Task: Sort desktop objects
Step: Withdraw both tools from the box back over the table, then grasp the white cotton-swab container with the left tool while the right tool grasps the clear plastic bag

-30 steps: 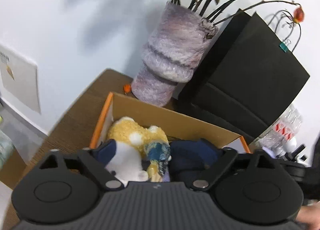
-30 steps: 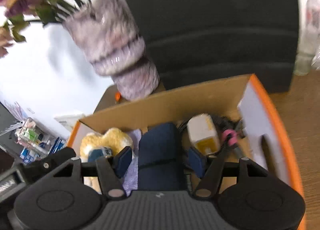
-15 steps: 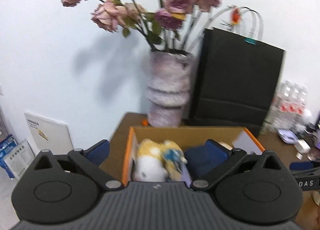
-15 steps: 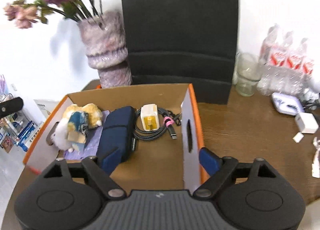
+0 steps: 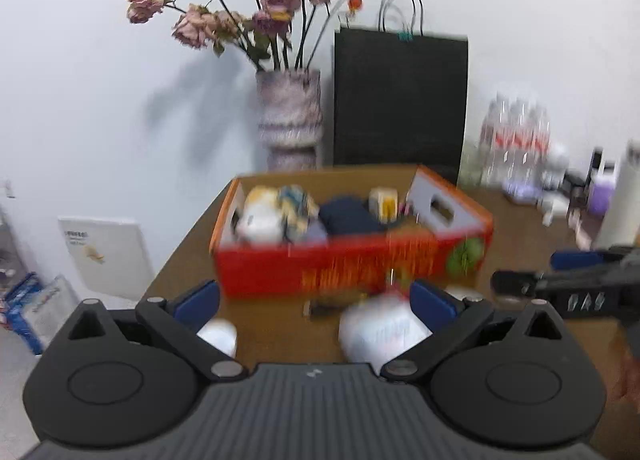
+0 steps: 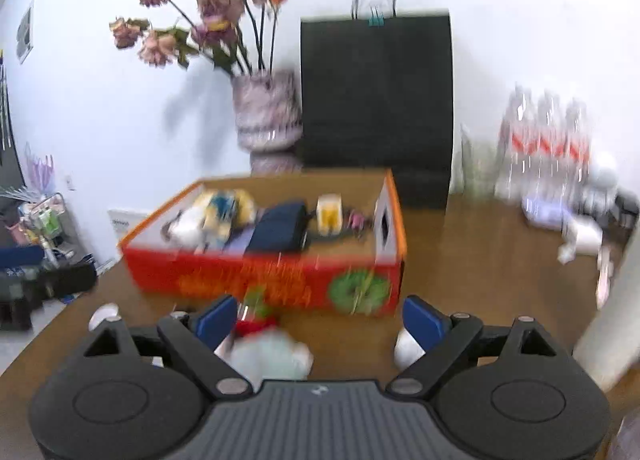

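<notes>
Both grippers (image 5: 316, 302) (image 6: 320, 318) now sit back from the box (image 5: 352, 264). Its red front shows. A white bundle (image 5: 380, 330) lies between the left gripper's fingers.

Red box (image 6: 264, 280) with orange lettering, green emblem; black bag (image 6: 376, 100).

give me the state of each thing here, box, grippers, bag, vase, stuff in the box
red box: open top, on the table, holding items
plush toy: lying in the box, left end
dark pouch: lying in the box, middle
left gripper: open, empty
right gripper: open, empty
black bag: upright behind the box
vase: upright, holding dried flowers
</notes>
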A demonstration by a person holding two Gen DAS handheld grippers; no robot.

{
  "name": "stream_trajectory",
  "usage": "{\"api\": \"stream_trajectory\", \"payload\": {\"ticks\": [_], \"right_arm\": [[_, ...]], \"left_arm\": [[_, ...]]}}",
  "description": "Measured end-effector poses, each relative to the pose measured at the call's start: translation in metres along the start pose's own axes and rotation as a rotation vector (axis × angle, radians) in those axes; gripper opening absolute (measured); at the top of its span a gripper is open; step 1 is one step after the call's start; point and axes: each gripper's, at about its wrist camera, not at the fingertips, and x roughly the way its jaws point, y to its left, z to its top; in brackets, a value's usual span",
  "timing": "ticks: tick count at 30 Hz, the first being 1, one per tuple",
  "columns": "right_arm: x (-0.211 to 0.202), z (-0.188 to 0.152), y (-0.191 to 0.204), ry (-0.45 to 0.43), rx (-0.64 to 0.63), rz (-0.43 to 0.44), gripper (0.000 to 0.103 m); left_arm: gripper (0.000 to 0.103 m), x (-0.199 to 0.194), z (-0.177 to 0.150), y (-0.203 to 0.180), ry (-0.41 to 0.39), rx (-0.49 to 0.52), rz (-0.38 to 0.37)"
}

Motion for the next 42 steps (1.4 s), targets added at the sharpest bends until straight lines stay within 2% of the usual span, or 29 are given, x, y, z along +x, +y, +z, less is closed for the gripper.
{"api": "stream_trajectory", "payload": {"ticks": [2, 4, 7, 8, 10, 13, 17, 21, 28, 33, 38, 40, 42], "right_arm": [[-0.014, -0.024, 0.006, 0.002, -0.015, -0.020, 0.089], [-0.031, -0.048, 0.009, -0.003, -0.030, -0.030, 0.089], [-0.052, -0.076, 0.011, 0.020, -0.022, 0.001, 0.089], [-0.057, -0.084, 0.012, 0.038, -0.017, 0.001, 0.090], [-0.062, -0.099, 0.016, 0.062, -0.047, 0.011, 0.090], [-0.066, -0.112, 0.018, 0.075, -0.052, 0.008, 0.091], [-0.070, -0.113, 0.013, 0.079, -0.036, 0.061, 0.092], [-0.067, -0.117, 0.015, 0.116, -0.032, 0.050, 0.092], [-0.070, -0.122, 0.019, 0.106, -0.035, 0.041, 0.092], [-0.065, -0.121, 0.008, 0.129, 0.020, 0.043, 0.092], [-0.064, -0.113, -0.006, 0.129, 0.079, 0.115, 0.095], [-0.061, -0.099, -0.011, 0.105, 0.064, 0.121, 0.095], [-0.054, -0.076, -0.011, 0.060, 0.008, 0.085, 0.095]], "left_arm": [[0.103, -0.015, -0.029, -0.007, -0.026, 0.025, 0.033], [0.103, -0.029, -0.052, -0.005, -0.020, -0.007, 0.034], [0.103, -0.040, -0.078, 0.000, 0.052, -0.112, 0.001], [0.103, -0.042, -0.085, 0.001, 0.073, -0.118, -0.014], [0.103, -0.045, -0.093, 0.000, 0.063, -0.083, -0.010], [0.103, -0.045, -0.103, -0.001, 0.045, -0.051, 0.056], [0.103, -0.040, -0.109, 0.006, 0.102, -0.087, 0.046], [0.103, -0.038, -0.111, 0.010, 0.119, -0.123, 0.088], [0.103, -0.031, -0.112, -0.002, 0.175, -0.047, 0.064], [0.103, -0.031, -0.112, -0.001, 0.178, -0.054, 0.063], [0.103, -0.029, -0.110, 0.003, 0.187, -0.083, 0.067], [0.103, -0.025, -0.102, 0.001, 0.179, -0.093, 0.025], [0.103, -0.018, -0.081, -0.003, 0.142, -0.104, -0.031]]}}
